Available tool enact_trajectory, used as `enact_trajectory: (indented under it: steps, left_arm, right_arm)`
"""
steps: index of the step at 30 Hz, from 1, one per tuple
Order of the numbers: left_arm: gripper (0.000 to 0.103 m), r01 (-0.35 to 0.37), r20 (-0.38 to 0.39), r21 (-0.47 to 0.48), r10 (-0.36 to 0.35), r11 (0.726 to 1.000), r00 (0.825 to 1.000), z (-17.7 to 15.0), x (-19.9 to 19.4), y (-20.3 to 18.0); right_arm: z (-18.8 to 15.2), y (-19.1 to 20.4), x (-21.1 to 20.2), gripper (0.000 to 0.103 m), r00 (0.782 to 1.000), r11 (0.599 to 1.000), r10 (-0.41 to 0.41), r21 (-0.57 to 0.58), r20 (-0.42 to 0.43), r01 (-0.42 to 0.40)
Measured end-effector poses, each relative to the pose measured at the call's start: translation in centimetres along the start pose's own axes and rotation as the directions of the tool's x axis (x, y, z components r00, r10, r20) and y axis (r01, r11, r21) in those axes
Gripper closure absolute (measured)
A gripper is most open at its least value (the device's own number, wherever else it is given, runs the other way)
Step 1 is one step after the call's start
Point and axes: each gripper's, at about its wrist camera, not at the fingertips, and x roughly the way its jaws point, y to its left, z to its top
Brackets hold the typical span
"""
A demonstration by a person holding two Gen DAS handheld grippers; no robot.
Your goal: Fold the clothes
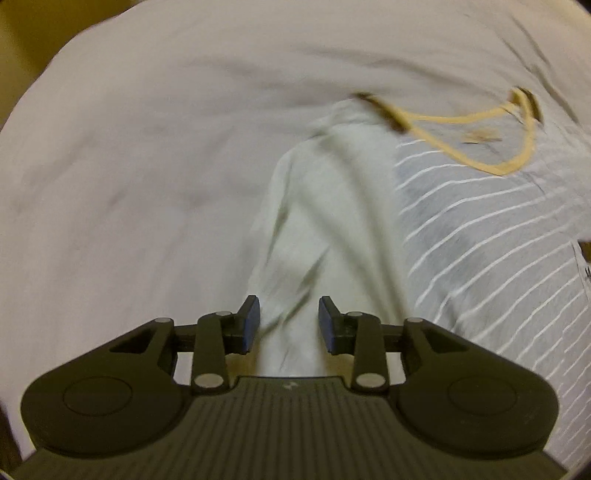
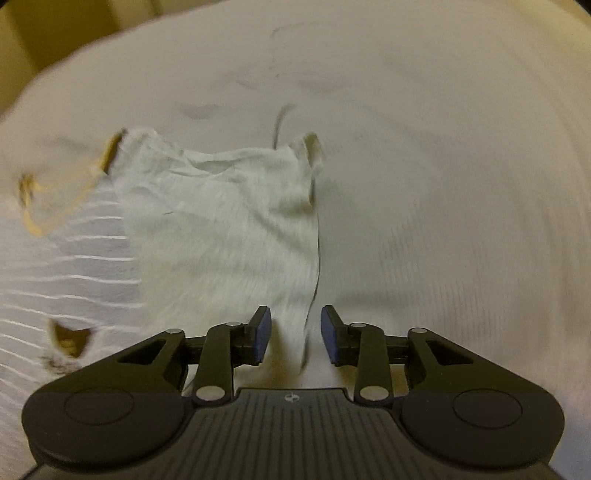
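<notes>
Blue rubber pads point(image 1: 252, 325) sit nearest in both wrist views, parted with a clear gap on each tool. On my left gripper point(image 1: 289, 323) the pale reverse side of a folded-over flap point(image 1: 325, 221) runs between the fingers and on under the tool body; the pads do not pinch it, as far as I can see. On my right gripper point(image 2: 295, 334) the fingers are likewise apart, with the near edge of the folded-over panel point(image 2: 229, 236) lying between them, again not clamped. I judge both tools to be holding nothing.

The garment is a grey T-shirt point(image 1: 491, 236) with thin white stripes and a mustard-yellow neckband point(image 1: 480, 122), lying flat. Each side appears turned in over the striped body, showing its pale inner face. The right-hand panel ends in a sleeve cuff point(image 2: 314, 147) at the far end and is wrinkled near the shoulder.

Progress, my estimate: lengthwise side folds are in place or just being laid; smoothing and the crosswise fold remain. Motion blur limits detail.

Beyond the shirt: an off-white bedsheet point(image 2: 461, 184), lightly creased. At the far left corner, a yellowish wall or panel point(image 2: 48, 33); cannot tell which.
</notes>
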Motion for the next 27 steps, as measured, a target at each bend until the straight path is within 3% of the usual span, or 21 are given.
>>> enact_trajectory:
  steps: [2,4,7,9,10,13,15,18,19,20,21,22,24,25,27]
  left_arm:
    - [0.059,-0.022,-0.013,-0.103,0.021,0.994,1.000,-1.7,-1.2,1.6]
    - [0.058,-0.023,-0.021,-0.200,0.019,0.980,1.000,-2.8,-2.5,3.2]
    - [0.055,0.016,-0.014,-0.344,-0.023,0.939,1.000,-3.8,-2.9,5.3]
    - [0.053,0.065,0.027,-0.383,-0.059,0.922,0.998,-3.7,-2.8,5.7]
    - [0.050,0.072,0.040,-0.351,-0.062,0.934,0.997,-3.3,-2.7,5.3]
    - [0.050,0.026,0.056,-0.103,-0.020,0.994,0.998,-1.5,-1.7,2.5]
    - [0.050,-0.030,0.072,0.086,0.024,0.996,0.997,-0.5,-0.5,0.4]
    - [0.052,-0.038,0.087,0.230,0.018,0.972,0.996,0.9,1.8,-1.3]
    - [0.061,-0.026,0.082,0.251,0.005,0.968,0.997,1.1,2.3,-1.3]
    - [0.084,-0.014,0.077,0.271,-0.007,0.963,0.997,1.3,2.8,-1.4]
    - [0.095,-0.008,0.079,0.269,-0.014,0.963,0.997,1.6,3.1,-1.0]
    - [0.101,-0.015,0.101,0.200,-0.005,0.980,0.995,1.8,2.9,0.3]
    - [0.101,-0.015,0.141,-0.043,0.021,0.999,0.990,2.2,1.9,5.0]
    - [0.100,-0.012,0.143,-0.158,0.035,0.987,0.989,2.1,1.6,7.3]
    - [0.101,0.024,0.128,-0.301,0.015,0.953,0.992,1.6,1.5,10.5]
  right_arm:
    - [-2.3,-0.2,-0.6,0.053,0.998,0.995,0.062,0.078,-0.010,-0.061]
    - [-3.6,-0.6,-1.0,0.045,0.993,0.980,0.117,0.165,-0.015,-0.113]
    - [-4.7,-1.3,-0.5,0.045,0.988,0.941,0.156,0.303,-0.006,-0.147]
    - [-4.6,-1.8,0.8,0.045,0.985,0.909,0.170,0.387,0.000,-0.157]
    - [-4.6,-1.9,1.5,0.045,0.985,0.896,0.175,0.415,0.004,-0.161]
    - [-4.7,-1.7,2.7,0.045,0.984,0.878,0.179,0.449,0.021,-0.169]
    - [-4.1,-1.3,3.2,0.045,0.985,0.880,0.169,0.448,0.021,-0.161]
    - [-3.3,0.0,4.8,0.045,0.988,0.885,0.156,0.441,0.018,-0.148]
    - [-3.0,0.3,4.9,0.045,0.988,0.889,0.152,0.436,0.015,-0.143]
    - [-2.8,0.7,5.1,0.044,0.989,0.892,0.147,0.430,0.013,-0.138]
    - [-2.6,0.9,5.2,0.044,0.990,0.896,0.140,0.424,0.011,-0.131]
    - [-2.5,1.2,5.4,0.045,0.992,0.900,0.129,0.419,0.011,-0.122]
    - [-2.3,1.5,5.7,0.045,0.994,0.901,0.110,0.420,0.012,-0.105]
    - [-2.2,1.6,5.9,0.045,0.995,0.900,0.103,0.425,0.013,-0.099]
    - [-2.0,1.9,6.5,0.044,0.995,0.894,0.098,0.438,0.014,-0.094]
